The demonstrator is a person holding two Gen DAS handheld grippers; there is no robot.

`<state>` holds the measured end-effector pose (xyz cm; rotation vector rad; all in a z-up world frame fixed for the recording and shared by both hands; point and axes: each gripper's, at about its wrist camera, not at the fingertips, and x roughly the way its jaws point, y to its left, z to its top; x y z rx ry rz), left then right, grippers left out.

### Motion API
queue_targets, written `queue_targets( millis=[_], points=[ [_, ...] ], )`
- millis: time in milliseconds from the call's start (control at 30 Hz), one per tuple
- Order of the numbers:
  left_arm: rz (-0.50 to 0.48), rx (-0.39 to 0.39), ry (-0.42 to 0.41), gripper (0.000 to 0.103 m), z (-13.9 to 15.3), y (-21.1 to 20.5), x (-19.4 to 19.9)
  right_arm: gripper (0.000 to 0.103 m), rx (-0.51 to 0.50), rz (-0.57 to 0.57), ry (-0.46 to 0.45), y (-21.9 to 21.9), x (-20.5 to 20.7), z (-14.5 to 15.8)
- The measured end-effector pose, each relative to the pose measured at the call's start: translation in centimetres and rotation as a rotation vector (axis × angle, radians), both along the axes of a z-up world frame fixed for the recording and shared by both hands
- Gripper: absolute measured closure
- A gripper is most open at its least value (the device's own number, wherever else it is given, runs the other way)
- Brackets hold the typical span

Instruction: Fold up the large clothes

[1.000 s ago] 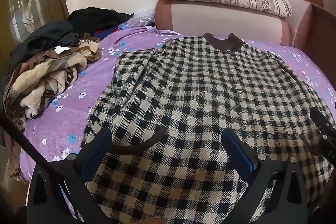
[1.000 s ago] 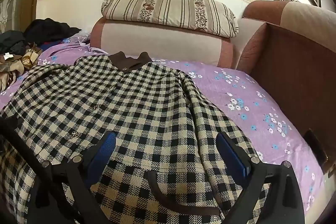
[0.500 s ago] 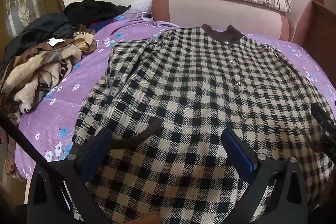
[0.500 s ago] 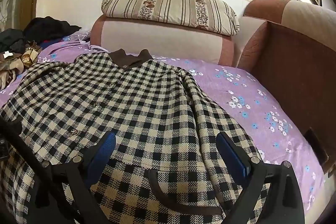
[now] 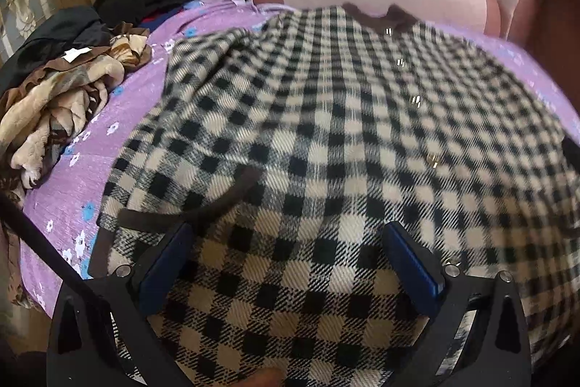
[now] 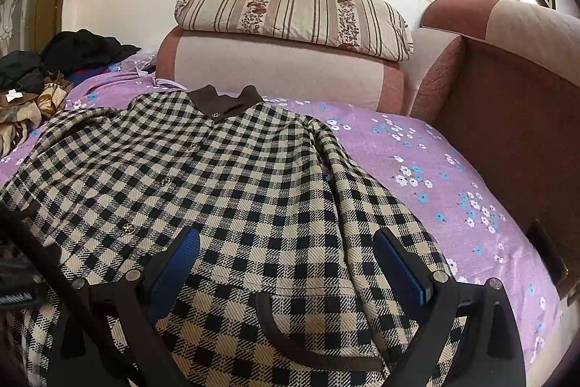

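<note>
A large black-and-cream checked coat with a brown collar lies spread face up on the purple flowered bedspread. It also shows in the right wrist view, collar at the far end. My left gripper is open, low over the coat's lower left part near a brown-trimmed pocket. My right gripper is open over the coat's lower right part, above another brown-trimmed pocket. Neither holds cloth.
A heap of brown, cream and black clothes lies on the bed's left side. A padded headboard with a striped pillow stands beyond the collar. A brown sofa arm borders the right.
My left gripper has dropped and moved forward toward the coat, which now looks larger and blurred. My right gripper has moved slightly forward. Both stay open.
</note>
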<state>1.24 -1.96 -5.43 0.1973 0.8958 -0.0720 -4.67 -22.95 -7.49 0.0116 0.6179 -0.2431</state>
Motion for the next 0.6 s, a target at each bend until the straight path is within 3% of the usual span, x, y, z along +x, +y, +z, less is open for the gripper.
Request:
queue_targets(
  millis=[133,600],
  points=[
    [-0.016,0.040,0.001,0.000,-1.0,-0.6,-0.2,0.005,0.005,-0.002,-0.008,-0.1,-0.2,0.2],
    [-0.025,-0.051,0.061,0.000,-0.7,0.4,0.0,0.005,0.014,-0.020,-0.017,-0.8,-0.5,0.6]
  ],
)
